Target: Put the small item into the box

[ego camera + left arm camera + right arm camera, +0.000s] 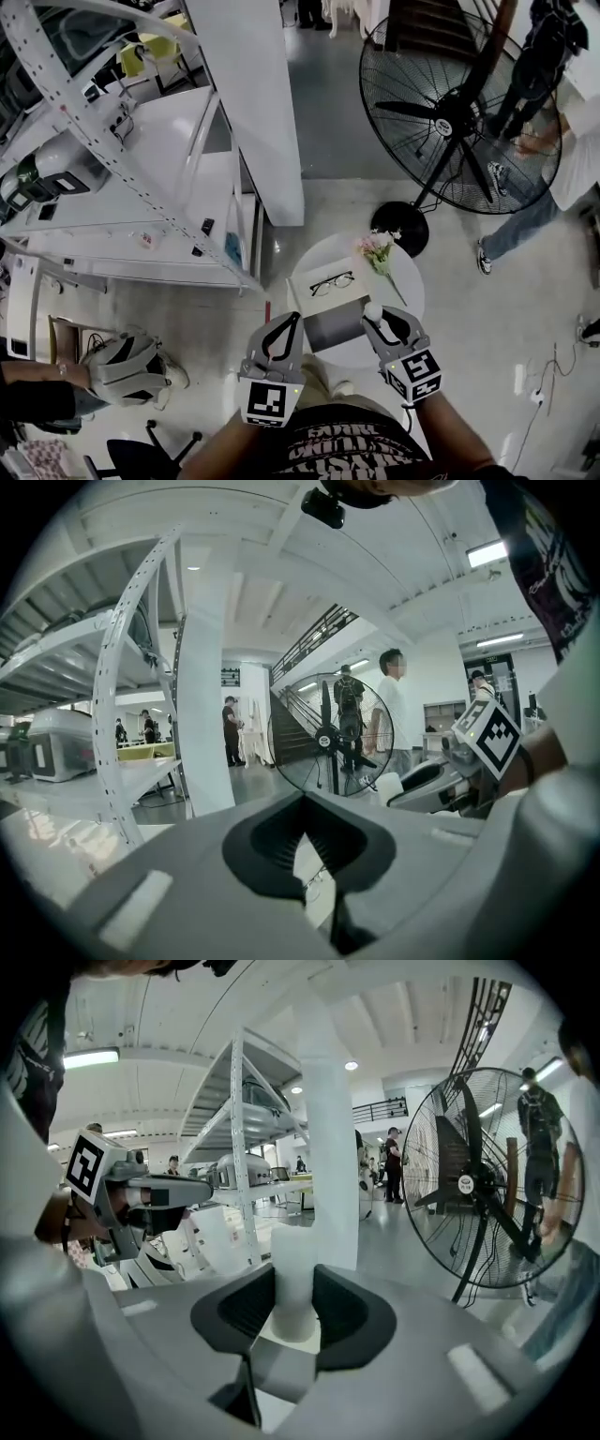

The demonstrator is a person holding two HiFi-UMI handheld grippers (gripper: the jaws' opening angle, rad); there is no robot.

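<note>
White cylindrical item (293, 1279) sits clamped in your right gripper (382, 317); left gripper (292, 323) closed, empty. The grey box (334, 328), seemingly open, lies just left of the item.

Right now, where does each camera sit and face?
Head view: on the person's head, looking steeply down at the table, box, left gripper and right gripper, plus forearms.
Left gripper view: on that gripper, looking along its closed jaws toward the fan; right gripper beside.
Right gripper view: along jaws clamping the small white item; left gripper beside.
Shared: the fan, in all three.
</note>
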